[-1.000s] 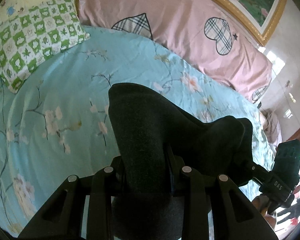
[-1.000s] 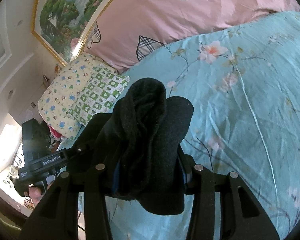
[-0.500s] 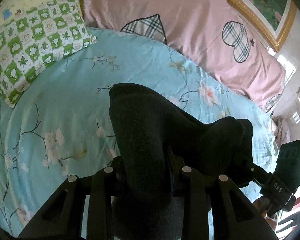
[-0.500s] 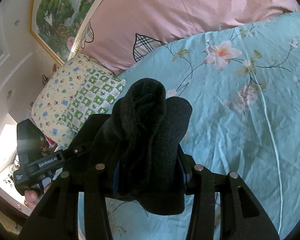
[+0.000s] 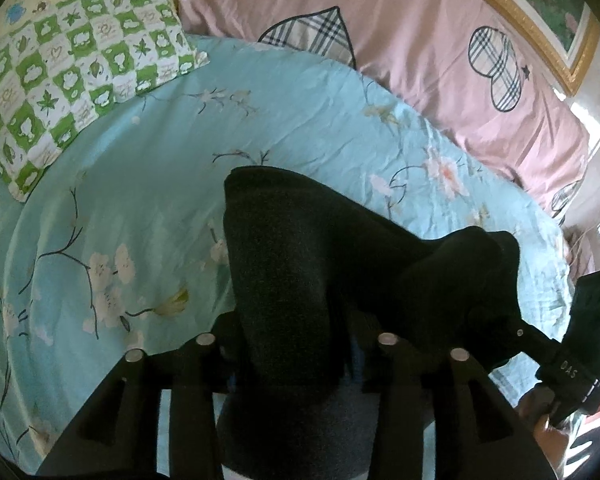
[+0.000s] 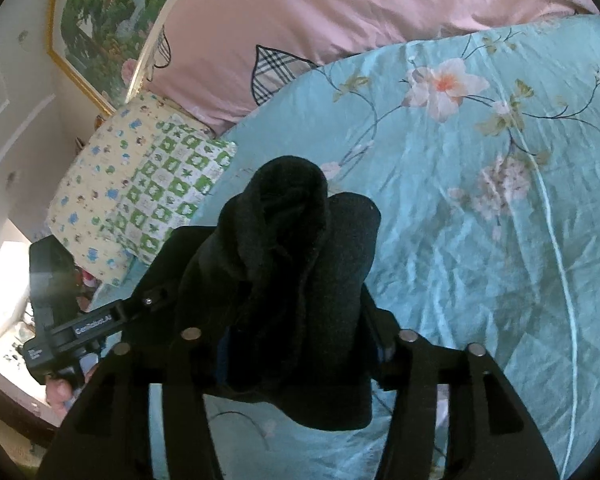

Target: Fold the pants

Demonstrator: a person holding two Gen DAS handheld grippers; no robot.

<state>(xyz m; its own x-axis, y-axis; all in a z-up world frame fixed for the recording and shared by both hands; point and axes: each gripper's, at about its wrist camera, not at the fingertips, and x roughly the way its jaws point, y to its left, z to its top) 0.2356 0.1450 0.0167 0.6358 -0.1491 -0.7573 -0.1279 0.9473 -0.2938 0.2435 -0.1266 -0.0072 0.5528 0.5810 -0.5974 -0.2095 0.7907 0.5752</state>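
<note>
Your left hand-held gripper point(image 5: 296, 344) and right hand-held gripper point(image 6: 296, 344) each have bunched black pants point(image 5: 300, 248) between opening jaws above the floral bed point(image 5: 140, 184), so laying flat and folding remain.

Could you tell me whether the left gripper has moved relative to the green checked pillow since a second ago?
Yes. The left gripper, with the dark pants between its opening jaws, has advanced toward the green checked pillow and the bed's head.

Black plastic left gripper point(image 5: 292, 354) and right gripper point(image 6: 296, 350), silver screw heads, white lettering.
</note>
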